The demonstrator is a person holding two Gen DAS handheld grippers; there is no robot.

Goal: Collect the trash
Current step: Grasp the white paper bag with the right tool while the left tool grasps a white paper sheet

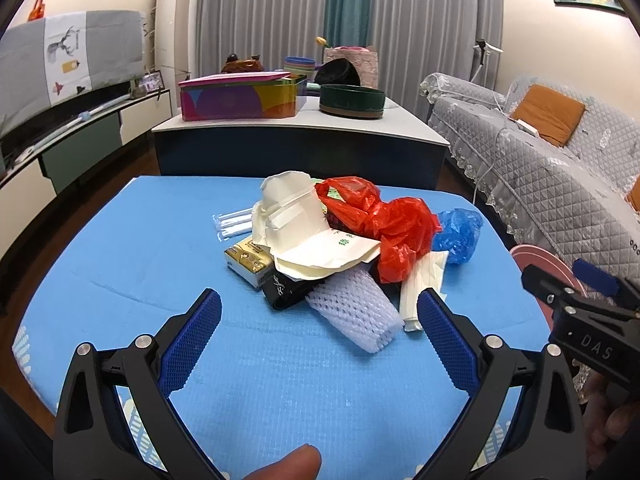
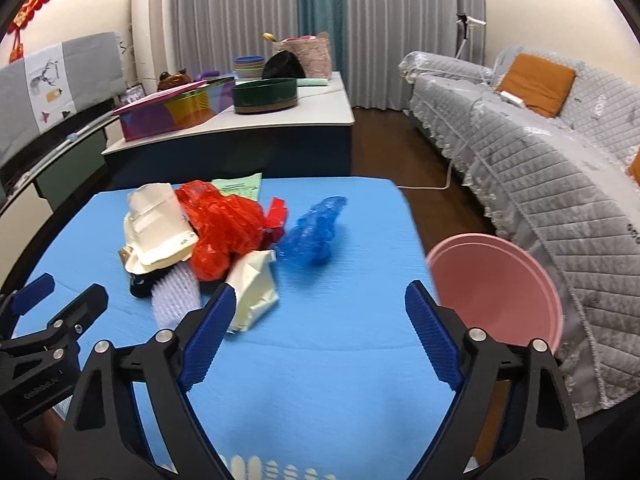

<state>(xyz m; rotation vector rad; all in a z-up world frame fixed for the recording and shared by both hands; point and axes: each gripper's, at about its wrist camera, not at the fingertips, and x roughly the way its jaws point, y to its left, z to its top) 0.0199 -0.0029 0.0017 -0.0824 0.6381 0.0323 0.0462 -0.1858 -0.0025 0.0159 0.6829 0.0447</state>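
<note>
We are hovering both grippers over the blue mat, on the near side of the trash pile heaped at its centre. The left gripper is standing wide open and empty; the right gripper is likewise gaping, nothing between its pads. The pink bin is waiting just off the pile's right. We are judging this the approach step: next, closing on the nearest piece, likely the white foam net.

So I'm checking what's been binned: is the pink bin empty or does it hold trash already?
Empty as far as shown: the pink bin tilts its mouth toward the right wrist camera, and only bare pink inside shows.
</note>
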